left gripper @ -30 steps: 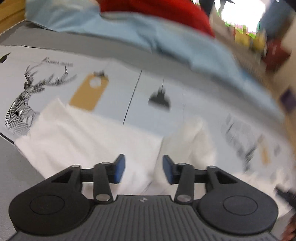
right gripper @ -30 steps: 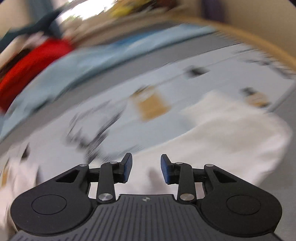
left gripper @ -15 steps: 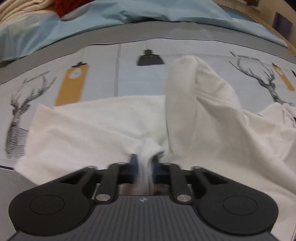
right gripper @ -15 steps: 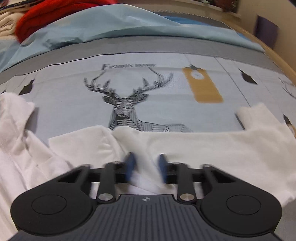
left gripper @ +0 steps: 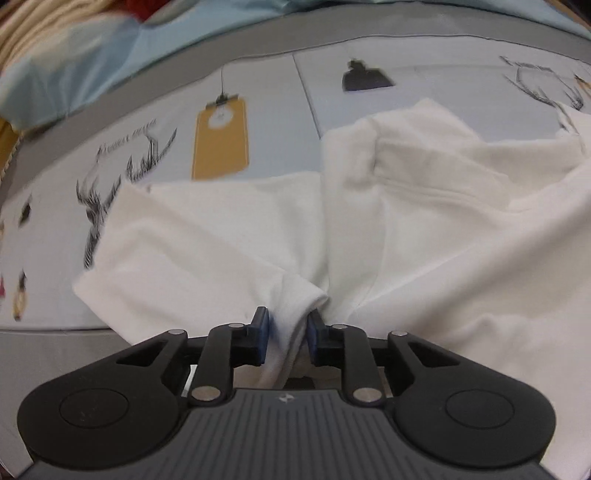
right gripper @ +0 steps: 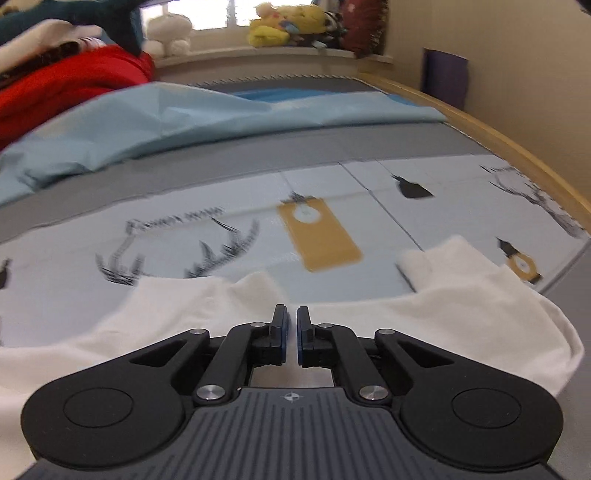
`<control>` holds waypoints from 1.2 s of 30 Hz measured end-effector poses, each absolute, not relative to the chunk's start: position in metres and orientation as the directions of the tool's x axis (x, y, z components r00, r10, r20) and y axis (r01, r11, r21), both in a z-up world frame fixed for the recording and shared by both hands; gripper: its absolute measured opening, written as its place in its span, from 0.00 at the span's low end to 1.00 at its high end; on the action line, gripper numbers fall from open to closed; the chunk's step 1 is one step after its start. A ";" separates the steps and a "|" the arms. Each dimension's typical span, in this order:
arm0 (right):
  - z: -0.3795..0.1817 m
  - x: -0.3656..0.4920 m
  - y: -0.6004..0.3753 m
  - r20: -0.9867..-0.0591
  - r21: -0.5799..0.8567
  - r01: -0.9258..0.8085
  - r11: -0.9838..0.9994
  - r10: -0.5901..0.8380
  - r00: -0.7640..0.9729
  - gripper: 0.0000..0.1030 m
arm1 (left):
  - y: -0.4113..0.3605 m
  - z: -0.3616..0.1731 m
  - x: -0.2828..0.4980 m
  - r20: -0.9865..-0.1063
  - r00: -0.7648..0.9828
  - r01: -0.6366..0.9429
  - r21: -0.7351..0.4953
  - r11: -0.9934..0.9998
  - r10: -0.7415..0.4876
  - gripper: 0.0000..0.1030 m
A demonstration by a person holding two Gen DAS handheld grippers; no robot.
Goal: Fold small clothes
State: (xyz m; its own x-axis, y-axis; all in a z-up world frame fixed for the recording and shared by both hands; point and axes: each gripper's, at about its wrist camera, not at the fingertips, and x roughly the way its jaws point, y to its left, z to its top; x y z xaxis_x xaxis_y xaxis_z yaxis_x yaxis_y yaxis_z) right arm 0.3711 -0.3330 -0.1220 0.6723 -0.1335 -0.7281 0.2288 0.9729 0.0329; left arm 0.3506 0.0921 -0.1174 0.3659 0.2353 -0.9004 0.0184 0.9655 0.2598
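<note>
A small white garment (left gripper: 406,229) lies rumpled on a bed sheet printed with deer heads and tags. My left gripper (left gripper: 285,325) is shut on a bunched fold of the garment's near edge, and cloth fills the gap between its blue pads. In the right wrist view the same white garment (right gripper: 461,306) spreads across the sheet in front of me. My right gripper (right gripper: 290,325) is shut on a thin edge of it, with the pads almost touching.
A light blue sheet (right gripper: 207,122) lies bunched across the back of the bed. A red garment (right gripper: 70,88) and other clothes are piled at the back left. A wooden bed rail (right gripper: 509,147) runs along the right. Plush toys (right gripper: 280,29) sit on the window sill.
Both grippers went from open above the garment to shut on its near edge. The left now lifts a bunched fold, and the right view has swung so more of the room shows.
</note>
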 end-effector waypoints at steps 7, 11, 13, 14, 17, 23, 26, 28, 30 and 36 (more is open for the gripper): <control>-0.113 0.369 -0.339 -0.679 0.185 0.188 0.965 -0.012 0.734 0.25 | 0.116 -0.078 0.365 -0.771 0.636 -0.123 -0.138 0.983 -0.029 0.30; -0.121 0.381 -0.320 -0.703 0.194 0.080 0.978 0.082 0.706 0.33 | 0.102 -0.102 0.384 -0.777 0.630 -0.098 -0.088 0.991 -0.007 0.35; -0.129 0.389 -0.312 -0.734 0.175 0.055 0.983 0.093 0.673 0.37 | 0.102 -0.112 0.395 -0.779 0.627 -0.112 -0.067 0.992 0.018 0.43; -0.133 0.393 -0.309 -0.747 0.165 0.050 0.985 0.092 0.659 0.38 | 0.103 -0.115 0.398 -0.776 0.630 -0.121 -0.071 0.990 0.022 0.45; -0.143 0.404 -0.300 -0.770 0.137 0.038 0.990 0.082 0.633 0.39 | 0.107 -0.122 0.406 -0.767 0.642 -0.151 -0.107 0.983 0.015 0.51; -0.147 0.417 -0.285 -0.776 0.072 0.001 0.997 0.056 0.628 0.40 | 0.099 -0.130 0.423 -0.773 0.634 -0.113 -0.087 0.990 0.004 0.51; -0.149 0.417 -0.280 -0.769 0.021 -0.028 0.999 0.034 0.639 0.33 | 0.093 -0.143 0.428 -0.803 0.596 -0.082 -0.056 0.995 0.004 0.48; -0.147 0.418 -0.280 -0.766 0.010 -0.037 0.999 0.032 0.642 0.21 | 0.095 -0.149 0.430 -0.817 0.575 -0.058 -0.082 0.995 -0.034 0.11; -0.141 0.419 -0.285 -0.759 0.055 -0.014 0.998 0.051 0.649 0.12 | 0.096 -0.144 0.428 -0.813 0.581 -0.050 -0.080 0.995 -0.036 0.05; -0.090 0.399 -0.282 -0.499 0.102 0.016 0.995 0.037 0.866 0.15 | 0.120 -0.098 0.411 -0.642 0.767 -0.150 -0.197 0.969 -0.012 0.07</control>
